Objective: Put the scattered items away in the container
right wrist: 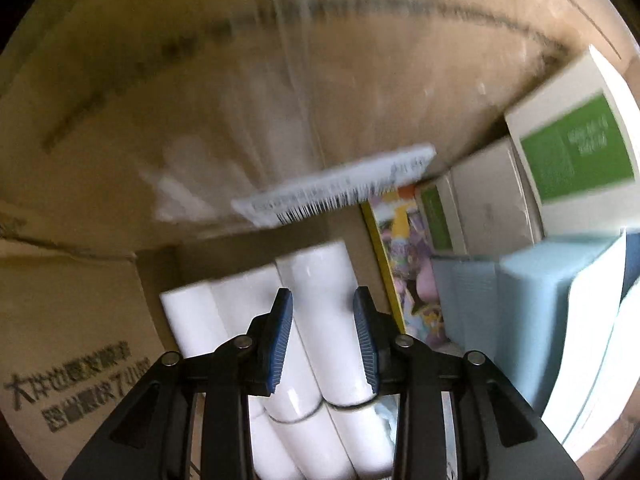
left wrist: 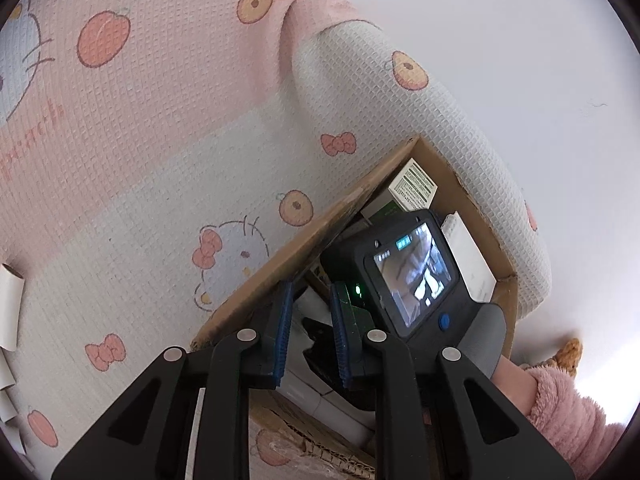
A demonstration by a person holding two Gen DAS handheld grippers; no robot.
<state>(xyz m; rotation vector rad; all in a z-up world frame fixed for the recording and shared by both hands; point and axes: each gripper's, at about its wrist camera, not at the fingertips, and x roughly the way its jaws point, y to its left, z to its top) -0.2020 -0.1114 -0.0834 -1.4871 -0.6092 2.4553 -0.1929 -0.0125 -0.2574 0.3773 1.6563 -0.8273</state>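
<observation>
Right gripper [right wrist: 323, 344] fingers are spreading around a white tube [right wrist: 320, 320] without clearly pinching it, deep inside the cardboard box [right wrist: 80, 320], where more white tubes are lying beside green-labelled cartons [right wrist: 580, 148] and a blue pack [right wrist: 520, 300]. Left gripper [left wrist: 310, 336] fingers are sitting parted and empty at the box wall [left wrist: 280, 248], which is resting on the patterned mat [left wrist: 140, 160]. Looks like the drop-off step; next is probably backing the right gripper out and fetching the tubes [left wrist: 10, 308] lying out on the mat.
</observation>
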